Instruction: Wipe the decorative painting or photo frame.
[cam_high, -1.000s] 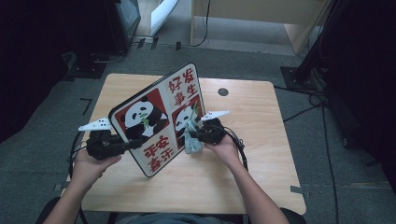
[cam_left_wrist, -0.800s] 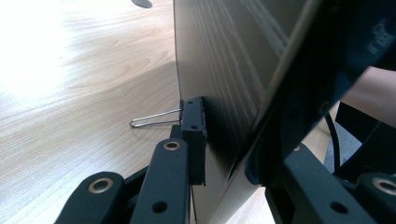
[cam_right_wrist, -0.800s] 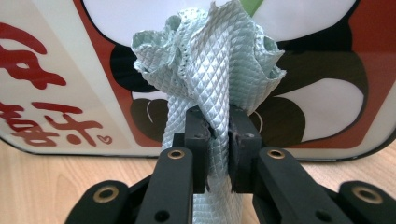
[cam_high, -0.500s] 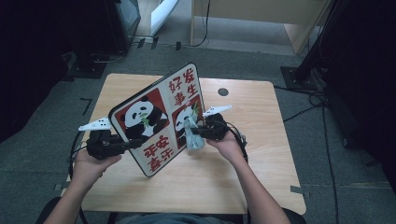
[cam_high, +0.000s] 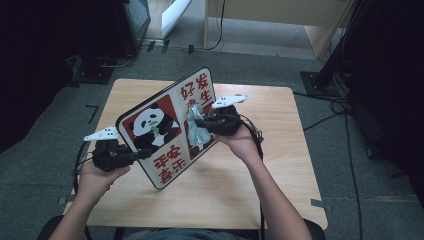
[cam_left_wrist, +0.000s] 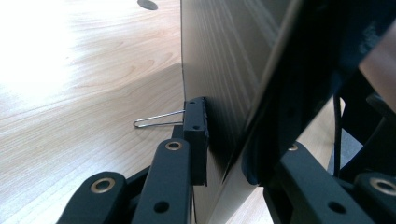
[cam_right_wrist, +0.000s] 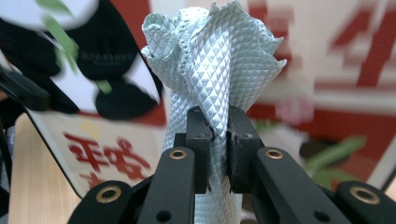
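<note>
Table (cam_high: 280, 165): light wood, a small dark round hole near its far edge; it serves here as the rest for the board's lowest corner.

Board (cam_high: 165, 127): flat panel printed with pandas and red characters, stood tilted over the table's middle, printed face toward the person, so that face is free to be wiped.

Left gripper (cam_high: 134, 156): jaws clamped on the board's near left edge, seemingly to steady it; from the left gripper view a small wire clip (cam_left_wrist: 156, 120) juts out beside the pad.

Right gripper (cam_high: 202, 122): jaws clenched on the cloth, held up against the board's right half.

Cloth (cam_right_wrist: 212, 70): pale blue, quilted, bunched into a wad above the jaws, presumably for wiping.
</note>
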